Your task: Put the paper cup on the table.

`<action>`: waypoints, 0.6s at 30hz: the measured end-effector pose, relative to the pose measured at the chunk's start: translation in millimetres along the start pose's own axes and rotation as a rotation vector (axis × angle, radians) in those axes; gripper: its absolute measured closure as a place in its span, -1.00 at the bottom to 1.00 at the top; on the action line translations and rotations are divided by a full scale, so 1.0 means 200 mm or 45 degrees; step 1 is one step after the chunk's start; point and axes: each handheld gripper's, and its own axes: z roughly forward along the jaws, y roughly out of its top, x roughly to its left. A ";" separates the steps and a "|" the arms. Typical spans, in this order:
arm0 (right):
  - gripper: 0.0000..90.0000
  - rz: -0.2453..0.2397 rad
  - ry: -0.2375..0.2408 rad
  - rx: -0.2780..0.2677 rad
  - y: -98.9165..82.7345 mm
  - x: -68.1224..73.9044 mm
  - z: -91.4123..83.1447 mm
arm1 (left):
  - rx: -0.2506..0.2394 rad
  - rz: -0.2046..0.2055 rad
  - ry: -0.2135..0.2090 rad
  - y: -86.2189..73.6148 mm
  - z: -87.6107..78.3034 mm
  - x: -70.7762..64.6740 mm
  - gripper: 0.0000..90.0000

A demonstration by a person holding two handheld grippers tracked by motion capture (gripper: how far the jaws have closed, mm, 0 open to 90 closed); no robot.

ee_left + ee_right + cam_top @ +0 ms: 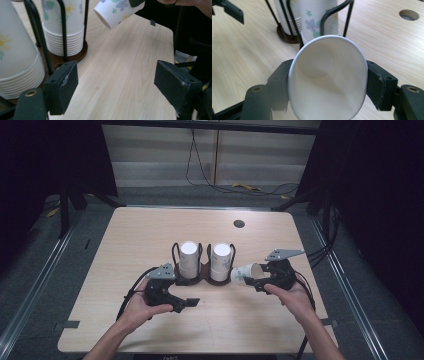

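A white paper cup (242, 272) with a flower print lies on its side between the jaws of my right gripper (253, 281), which is shut on it just right of the rack. In the right gripper view the cup's open mouth (327, 82) faces the camera, squeezed oval by both pads. Two upside-down stacks of flowered cups (189, 257) (220, 259) stand in a black wire rack (205, 279) at the table's middle. My left gripper (186, 304) hovers in front of the rack, open, with bare table between its jaws (116, 82). The held cup (117, 12) hangs beyond them.
The light wooden table (150, 235) has a round cable hole (239, 223) at the back right. Its right edge (172, 45) lies near the left gripper's far jaw. Cables trail from both grippers, and dark floor and frame rails surround the table.
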 end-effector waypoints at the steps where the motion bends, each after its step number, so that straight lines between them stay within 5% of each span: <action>1: -0.33 0.009 -0.013 0.012 0.01 0.00 0.00 | 0.000 0.003 0.005 0.00 0.00 0.01 -0.56; 18: -0.32 0.076 -0.131 0.092 0.09 -0.13 0.04 | -0.010 -0.031 0.054 -0.01 -0.03 0.04 -0.58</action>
